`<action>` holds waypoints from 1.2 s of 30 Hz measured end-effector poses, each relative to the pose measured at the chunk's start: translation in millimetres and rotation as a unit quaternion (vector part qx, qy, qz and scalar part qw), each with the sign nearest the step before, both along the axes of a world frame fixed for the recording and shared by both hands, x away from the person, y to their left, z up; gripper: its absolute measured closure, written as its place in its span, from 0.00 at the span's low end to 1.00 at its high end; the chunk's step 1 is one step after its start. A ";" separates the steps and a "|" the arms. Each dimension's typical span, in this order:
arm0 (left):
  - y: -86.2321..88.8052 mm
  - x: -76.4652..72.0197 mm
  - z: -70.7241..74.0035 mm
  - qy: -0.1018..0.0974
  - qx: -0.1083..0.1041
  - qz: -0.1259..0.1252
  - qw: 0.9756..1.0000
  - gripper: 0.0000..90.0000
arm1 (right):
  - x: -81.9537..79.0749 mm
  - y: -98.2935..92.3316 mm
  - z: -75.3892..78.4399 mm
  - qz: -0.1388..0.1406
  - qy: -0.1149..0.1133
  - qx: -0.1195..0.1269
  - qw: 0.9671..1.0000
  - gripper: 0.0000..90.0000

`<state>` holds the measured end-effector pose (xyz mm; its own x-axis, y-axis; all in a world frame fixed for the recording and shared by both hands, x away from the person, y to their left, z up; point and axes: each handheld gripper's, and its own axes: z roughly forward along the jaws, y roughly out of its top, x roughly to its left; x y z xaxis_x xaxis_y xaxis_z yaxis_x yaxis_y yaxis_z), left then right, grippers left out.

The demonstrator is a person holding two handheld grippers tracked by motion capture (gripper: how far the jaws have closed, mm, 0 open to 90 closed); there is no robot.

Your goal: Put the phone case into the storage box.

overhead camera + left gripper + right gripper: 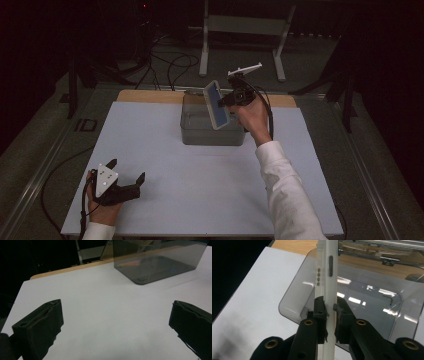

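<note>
The phone (217,105) hangs tilted over the grey bin (212,131) at the far middle of the surface (200,175), clamped in your right hand-held gripper (227,100). Your left hand-held gripper (126,170) rests near left, jaws apart.

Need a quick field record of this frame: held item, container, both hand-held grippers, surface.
held item: white phone with blue face, tilted, above the bin
container: grey see-through bin, open top, far middle of the mat
right hand-held gripper: shut on the phone's thin edges
left hand-held gripper: open, holds nothing, low at the near left corner
surface: white mat on the wooden table
</note>
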<state>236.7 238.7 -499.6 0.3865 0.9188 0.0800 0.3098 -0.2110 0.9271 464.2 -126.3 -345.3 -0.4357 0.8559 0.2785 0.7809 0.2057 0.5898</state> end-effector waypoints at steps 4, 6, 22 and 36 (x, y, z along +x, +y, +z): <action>0.0 -0.2 0.1 0.000 0.000 0.001 1.000 0.00 | 1.6 -2.3 -0.3 -0.008 0.001 0.000 1.000 0.91; 0.1 -0.1 0.1 0.000 0.000 0.001 1.000 0.00 | 2.5 -3.5 -0.4 -0.012 0.001 -0.001 1.000 0.91; 0.0 -0.4 0.3 -0.001 -0.002 -0.001 1.000 0.00 | 10.0 -12.5 -3.4 -0.043 0.007 -0.006 0.999 0.91; -0.2 -0.3 0.3 -0.001 -0.003 -0.002 1.000 0.00 | 17.2 -19.5 -8.0 -0.068 0.008 -0.021 0.997 0.91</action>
